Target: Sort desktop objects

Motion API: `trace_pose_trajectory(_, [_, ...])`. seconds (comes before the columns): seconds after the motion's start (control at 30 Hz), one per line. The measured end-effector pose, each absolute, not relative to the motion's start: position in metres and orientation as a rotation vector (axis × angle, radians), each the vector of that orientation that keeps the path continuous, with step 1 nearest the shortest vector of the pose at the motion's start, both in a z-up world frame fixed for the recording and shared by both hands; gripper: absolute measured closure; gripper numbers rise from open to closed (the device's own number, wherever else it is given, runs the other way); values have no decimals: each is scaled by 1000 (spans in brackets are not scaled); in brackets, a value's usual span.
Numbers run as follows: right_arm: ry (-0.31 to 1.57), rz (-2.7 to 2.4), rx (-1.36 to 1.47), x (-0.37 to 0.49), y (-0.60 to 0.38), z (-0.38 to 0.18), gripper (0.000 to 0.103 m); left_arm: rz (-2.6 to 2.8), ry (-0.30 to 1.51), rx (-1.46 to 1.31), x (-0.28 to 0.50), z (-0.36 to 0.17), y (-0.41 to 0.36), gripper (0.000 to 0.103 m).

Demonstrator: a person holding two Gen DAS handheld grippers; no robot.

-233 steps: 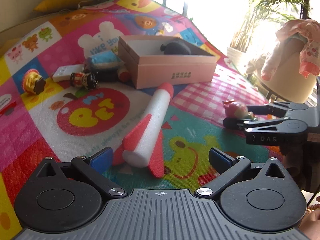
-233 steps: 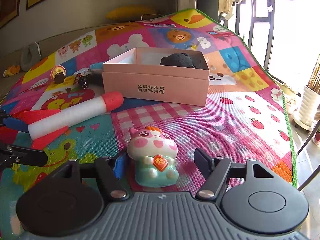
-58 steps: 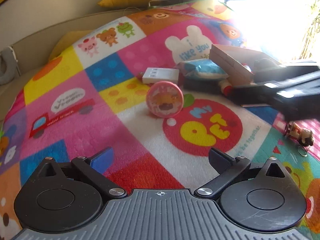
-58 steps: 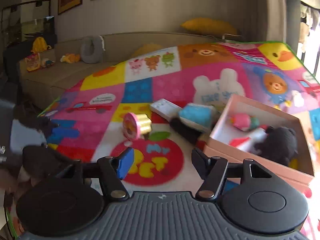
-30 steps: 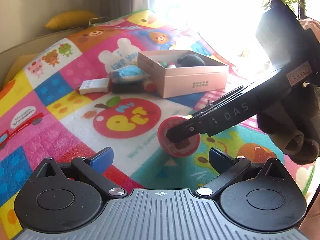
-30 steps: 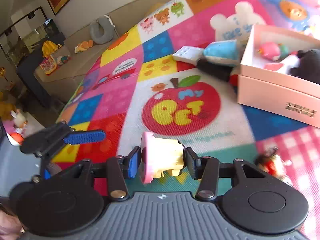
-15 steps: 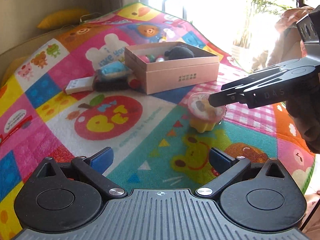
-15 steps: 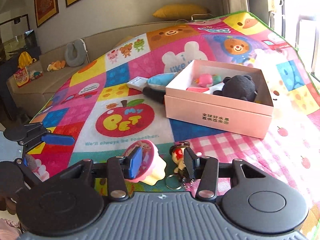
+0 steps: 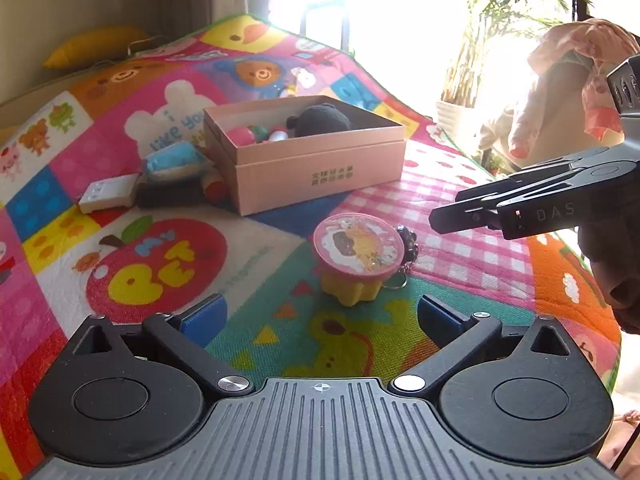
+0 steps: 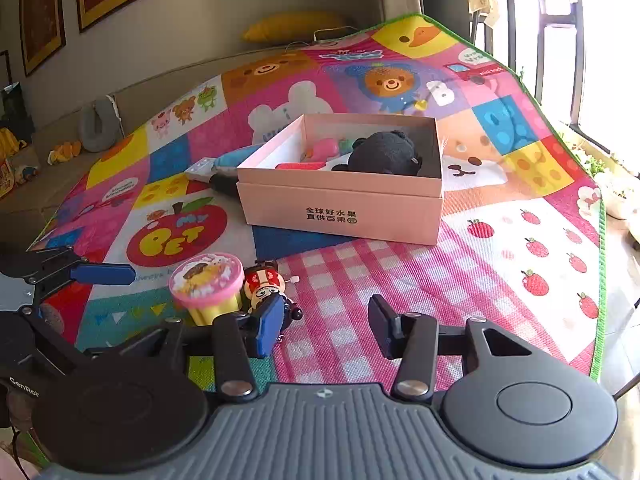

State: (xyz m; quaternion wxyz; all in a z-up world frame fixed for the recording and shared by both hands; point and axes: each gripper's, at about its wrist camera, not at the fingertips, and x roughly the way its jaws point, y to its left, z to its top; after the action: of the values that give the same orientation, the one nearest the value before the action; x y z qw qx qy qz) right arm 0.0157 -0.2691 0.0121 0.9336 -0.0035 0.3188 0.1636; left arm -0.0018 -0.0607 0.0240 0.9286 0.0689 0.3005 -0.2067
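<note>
A yellow jelly cup with a pink lid [image 9: 356,256] [image 10: 206,284] stands upright on the play mat, touching a small keychain doll [image 10: 264,284] [image 9: 406,240]. My right gripper [image 10: 326,322] is open and empty, just right of the doll; its left finger partly hides the doll. In the left wrist view, the right gripper [image 9: 520,208] hangs at the right, clear of the cup. My left gripper [image 9: 320,316] is open with the cup a little beyond its fingertips. The pink box [image 9: 304,152] [image 10: 340,200] holds a black plush [image 10: 384,152] and pink toys.
A blue pouch [image 9: 176,160], a white flat case [image 9: 108,194] and a dark object lie left of the box. The mat's green edge [image 10: 600,280] runs along the right, with a window and plant pots beyond. A yellow cushion [image 10: 292,24] lies at the back.
The right gripper has let go of the jelly cup, which now stands upright beside the doll. That gripper has drawn away to the right, and the left gripper has shifted closer to the cup.
</note>
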Motion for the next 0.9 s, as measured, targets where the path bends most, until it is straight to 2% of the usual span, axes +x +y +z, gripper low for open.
trace_pose_trajectory(0.2, [585, 392, -77, 18, -236, 6, 56, -365, 636, 188, 1, 22, -52, 0])
trace_pose_trajectory(0.4, [620, 492, -22, 33, -208, 2, 56, -336, 655, 188, 2, 19, -46, 0])
trace_pose_trajectory(0.53, [571, 475, -97, 28, -197, 5, 56, -337, 657, 185, 1, 18, -45, 0])
trace_pose_trajectory(0.7, [617, 398, -146, 37, -205, -8, 56, -344, 672, 162, 2, 13, -48, 0])
trace_pose_trajectory(0.77, [645, 382, -131, 40, -212, -14, 59, -349, 681, 158, 2, 11, -50, 0])
trace_pose_trajectory(0.8, [651, 380, -129, 39, -216, -16, 64, -352, 684, 155, 2, 10, -50, 0])
trace_pose_trajectory(0.9, [638, 363, -165, 25, -226, -15, 64, -359, 689, 140, 1, 8, -52, 0])
